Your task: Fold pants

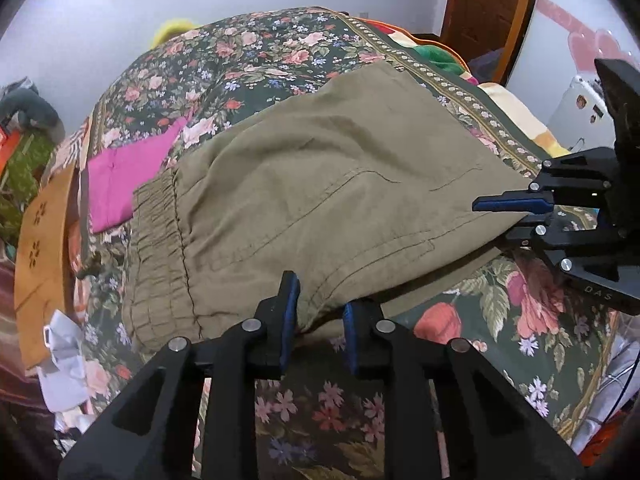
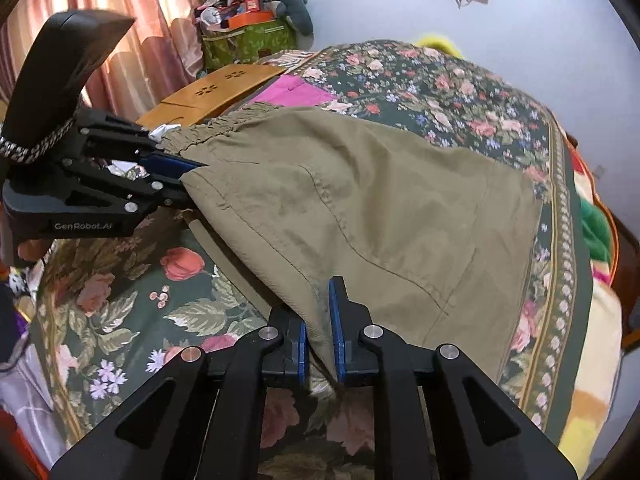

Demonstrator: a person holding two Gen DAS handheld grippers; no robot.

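Olive-green pants (image 1: 320,184) lie folded across a floral bedspread (image 1: 480,328), elastic waistband to the left in the left wrist view. My left gripper (image 1: 318,320) is shut on the pants' near edge close to the waistband; it also shows in the right wrist view (image 2: 180,180). My right gripper (image 2: 320,332) is shut on the pants' (image 2: 360,208) near edge at the other end, cloth pinched between its blue pads; it shows in the left wrist view (image 1: 500,216) at the pants' right corner.
A pink cloth (image 1: 124,176) and an orange-brown board (image 1: 40,248) lie left of the waistband. White crumpled cloth (image 1: 64,364) sits at the bed's left edge. A green box with clutter (image 2: 248,40) stands by the curtain. A colourful blanket (image 2: 596,232) borders the far side.
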